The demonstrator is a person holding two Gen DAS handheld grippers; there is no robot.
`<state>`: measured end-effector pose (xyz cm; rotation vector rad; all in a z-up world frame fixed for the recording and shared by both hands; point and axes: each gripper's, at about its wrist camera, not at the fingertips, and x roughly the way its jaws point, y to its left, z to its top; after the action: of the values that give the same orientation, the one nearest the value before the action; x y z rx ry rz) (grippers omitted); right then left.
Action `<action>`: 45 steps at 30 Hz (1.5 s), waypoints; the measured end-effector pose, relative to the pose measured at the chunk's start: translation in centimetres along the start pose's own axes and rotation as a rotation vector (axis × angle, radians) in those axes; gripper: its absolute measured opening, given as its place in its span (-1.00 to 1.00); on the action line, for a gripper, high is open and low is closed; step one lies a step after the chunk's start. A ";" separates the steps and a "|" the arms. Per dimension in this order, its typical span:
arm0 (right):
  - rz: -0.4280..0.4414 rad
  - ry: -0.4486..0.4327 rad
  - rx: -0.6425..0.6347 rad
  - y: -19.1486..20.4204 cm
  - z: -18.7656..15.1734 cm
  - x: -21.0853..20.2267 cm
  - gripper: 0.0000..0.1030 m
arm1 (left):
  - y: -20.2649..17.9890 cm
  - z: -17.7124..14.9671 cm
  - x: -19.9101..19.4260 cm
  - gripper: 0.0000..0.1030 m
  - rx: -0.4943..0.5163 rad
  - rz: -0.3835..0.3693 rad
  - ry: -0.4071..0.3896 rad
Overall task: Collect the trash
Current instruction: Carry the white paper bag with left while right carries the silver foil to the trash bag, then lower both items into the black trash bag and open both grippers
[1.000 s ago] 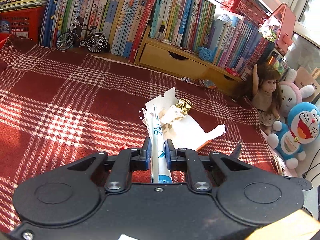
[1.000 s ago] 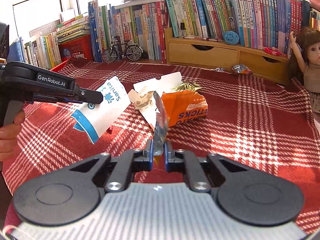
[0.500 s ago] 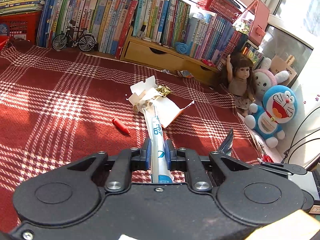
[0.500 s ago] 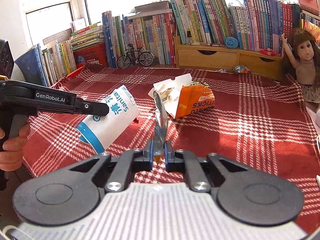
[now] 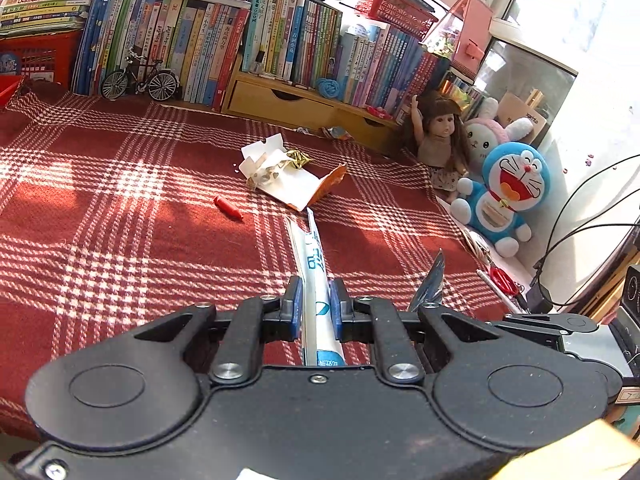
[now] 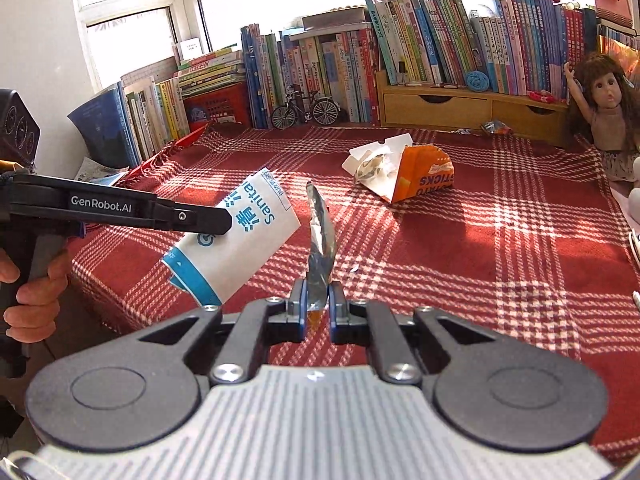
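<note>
Both tools loaded, pile left.
My left tool (image 5: 315, 310) pinches the white packet (image 5: 316, 276), right tool (image 6: 318, 307) the foil (image 6: 320, 240); either could slip out, gripped by thin edges, short of the orange box (image 6: 424, 176).

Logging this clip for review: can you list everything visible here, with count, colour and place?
Cloth: one, red and white check, covers the surface.
White packet: one, white and blue, held off the cloth in the left gripper.
Foil wrapper: one, silver, held upright in the right gripper.
Orange bag: one, lying mid-cloth.
Crumpled paper: white, against the orange bag.
Red cap-like piece: one, on the cloth left of the bag.
Small wrapper: one, by the drawers.
Books: many, mixed colours, along the back.
Model bicycle: one, black, before the books.
Wooden drawers: two.
Doll: one, far right.
Blue plush: one, right edge.
Left gripper: shut.
Right gripper: shut.
Hand: on the left gripper's handle.
</note>
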<state>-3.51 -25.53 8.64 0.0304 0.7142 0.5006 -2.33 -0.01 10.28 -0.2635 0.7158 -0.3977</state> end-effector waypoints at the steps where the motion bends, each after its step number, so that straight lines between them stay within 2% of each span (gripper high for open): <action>1: 0.008 0.006 0.003 0.2 -0.4 -0.2 -0.72 | 0.0 -0.5 -0.5 -0.73 0.001 -0.003 0.005; 10: 0.090 0.070 0.038 2.3 -5.2 -1.7 -0.72 | -0.4 -6.6 -4.3 -0.73 0.057 -0.024 0.058; 15: 0.106 0.165 0.066 2.6 -8.5 -0.2 -0.72 | -0.8 -10.3 -5.2 -0.73 0.121 -0.022 0.119; 18: 0.113 0.210 0.106 2.3 -9.8 0.8 -0.72 | -0.6 -12.1 -5.1 -0.73 0.113 -0.028 0.172; 22: 0.127 0.248 0.146 2.1 -11.1 1.8 -0.72 | 0.3 -14.0 -4.2 -0.73 0.057 -0.039 0.259; 31: 0.117 0.382 0.220 0.9 -12.8 4.7 -0.71 | 2.1 -16.7 -0.3 -0.72 0.039 0.064 0.394; 38: 0.111 0.440 0.263 0.2 -13.4 6.4 -0.64 | 3.3 -18.1 2.8 -0.72 0.011 0.114 0.453; 45: 0.115 0.487 0.265 0.4 -13.9 7.8 -0.64 | 4.3 -18.8 4.3 -0.71 -0.018 0.131 0.486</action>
<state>-7.47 -23.59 -6.66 0.2035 1.2590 0.5253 -11.00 0.13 -7.46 -0.1346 1.2076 -0.3324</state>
